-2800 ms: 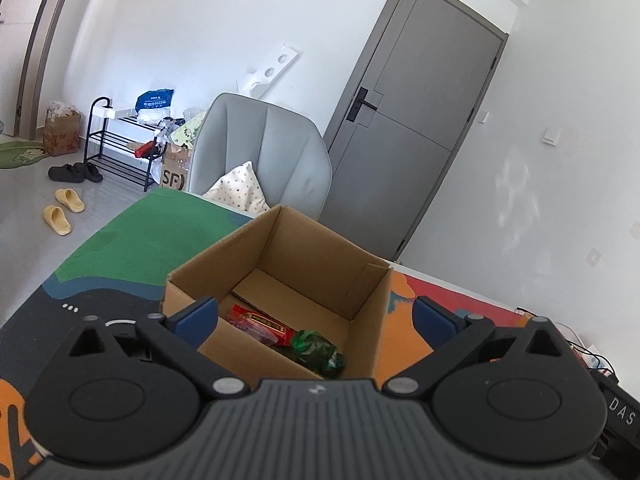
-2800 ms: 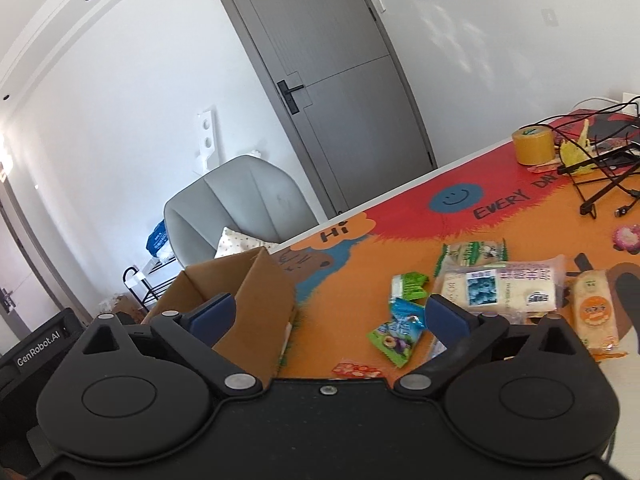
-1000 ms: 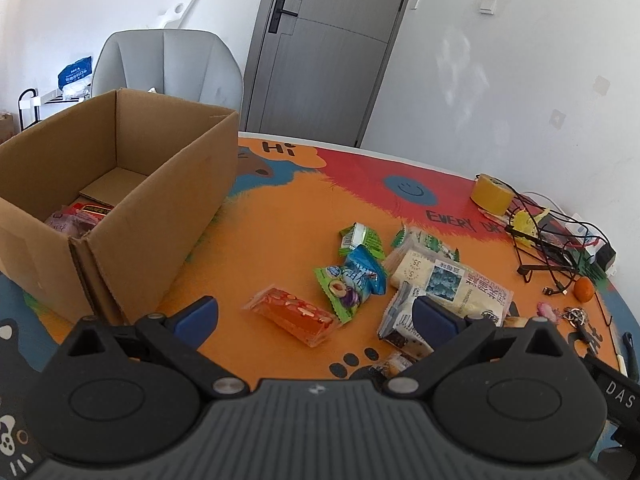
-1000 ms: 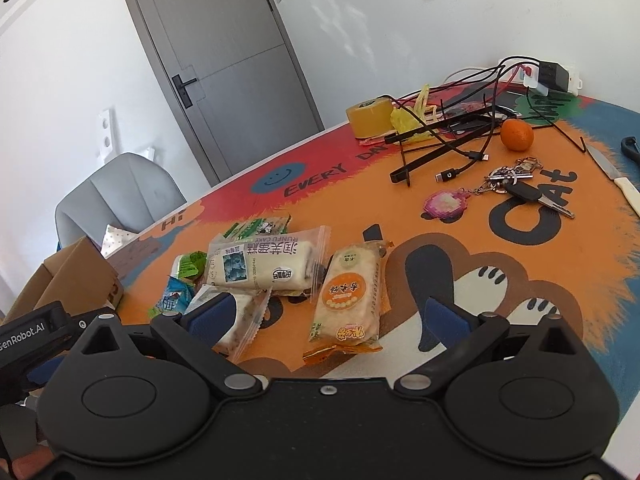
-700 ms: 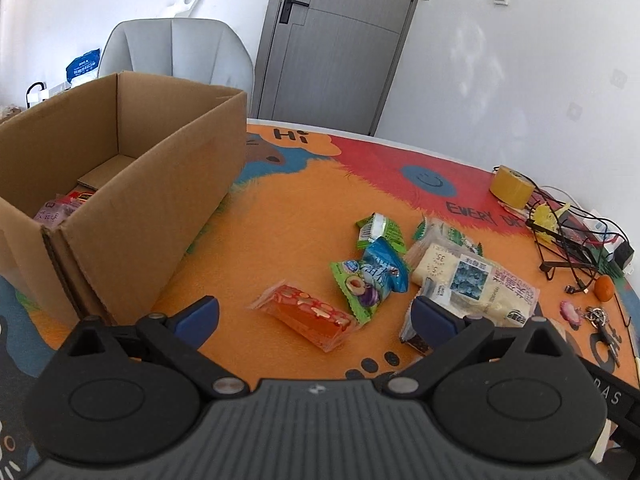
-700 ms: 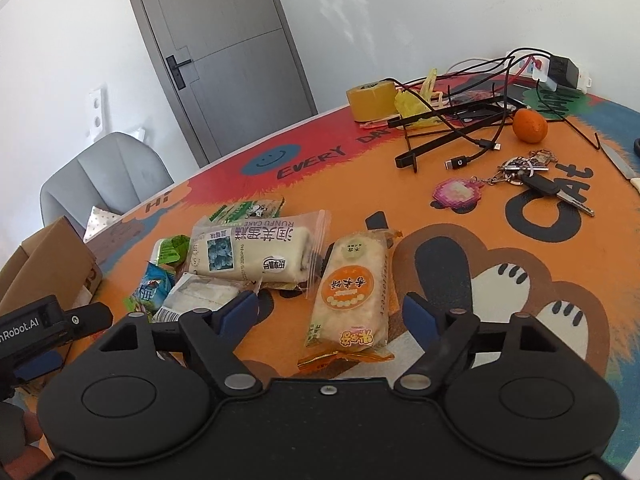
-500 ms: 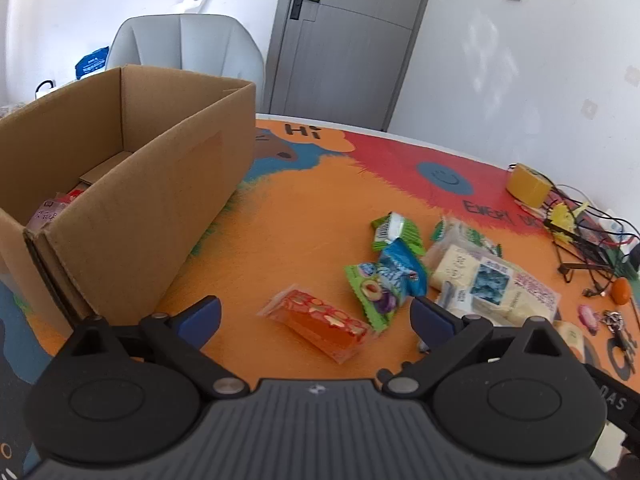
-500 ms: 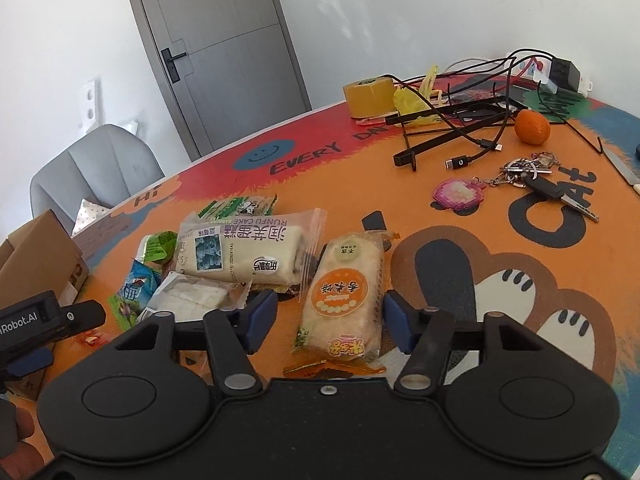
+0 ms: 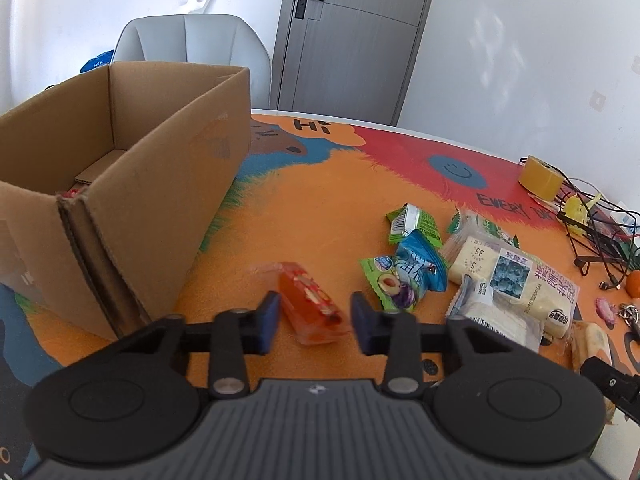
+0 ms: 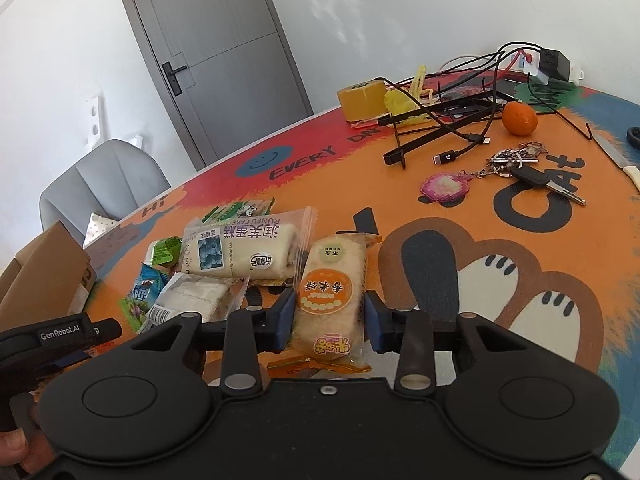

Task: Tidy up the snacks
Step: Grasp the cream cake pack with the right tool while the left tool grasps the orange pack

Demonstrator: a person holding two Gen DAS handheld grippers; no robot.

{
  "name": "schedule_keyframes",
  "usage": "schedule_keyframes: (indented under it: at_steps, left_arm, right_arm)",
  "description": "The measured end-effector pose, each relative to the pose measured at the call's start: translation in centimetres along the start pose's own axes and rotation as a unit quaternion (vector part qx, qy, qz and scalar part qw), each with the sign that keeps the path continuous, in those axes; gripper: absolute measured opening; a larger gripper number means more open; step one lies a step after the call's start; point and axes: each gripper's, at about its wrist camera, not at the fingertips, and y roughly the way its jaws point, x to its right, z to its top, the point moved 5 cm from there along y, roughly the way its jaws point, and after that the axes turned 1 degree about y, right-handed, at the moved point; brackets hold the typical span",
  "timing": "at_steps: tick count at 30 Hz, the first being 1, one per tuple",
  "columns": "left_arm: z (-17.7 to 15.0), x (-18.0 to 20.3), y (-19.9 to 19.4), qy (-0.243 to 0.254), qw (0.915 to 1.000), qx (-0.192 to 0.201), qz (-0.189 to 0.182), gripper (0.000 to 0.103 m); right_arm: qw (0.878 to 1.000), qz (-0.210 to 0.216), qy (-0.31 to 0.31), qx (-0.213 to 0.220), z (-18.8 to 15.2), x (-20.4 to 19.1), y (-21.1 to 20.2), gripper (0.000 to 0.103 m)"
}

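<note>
I see a matt corrugated cardboard box (image 9: 160, 184) at the table's left edge, glossy clear plastic around the red snack (image 9: 310, 304) and rice cake (image 10: 330, 300), and matt printed cloth (image 10: 500, 280) covering the table.

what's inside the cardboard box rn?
From the left wrist view, the cardboard box is open on top. A bare strip of floor and a sliver of a red packet show by the near wall. That wall hides the rest of the floor, so any other contents cannot be seen.

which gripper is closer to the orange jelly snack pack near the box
Left. The left gripper straddles the orange jelly pack, its fingers on either side. The right gripper is over at the rice cake pack.
</note>
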Motion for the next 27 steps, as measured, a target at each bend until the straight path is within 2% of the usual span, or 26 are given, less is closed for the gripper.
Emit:
schedule_keyframes:
  at_steps: [18, 24, 27]
  left_arm:
    - [-0.3, -0.1, -3.8, 0.005, 0.9985, 0.015, -0.053, 0.022]
    - [-0.8, -0.5, -4.6, 0.008, 0.9979, 0.008, -0.064, 0.021]
    - [-1.6, -0.6, -4.6, 0.022, 0.9976, -0.013, -0.065, 0.022]
  right_arm:
    - [0.999, 0.028, -0.012, 0.031, 0.4, -1.8, -2.4, 0.036]
    - [0.998, 0.045, -0.01, 0.032, 0.1, -2.4, -3.3, 0.036]
    - [0.998, 0.051, -0.012, 0.031, -0.1, -3.0, -3.3, 0.036]
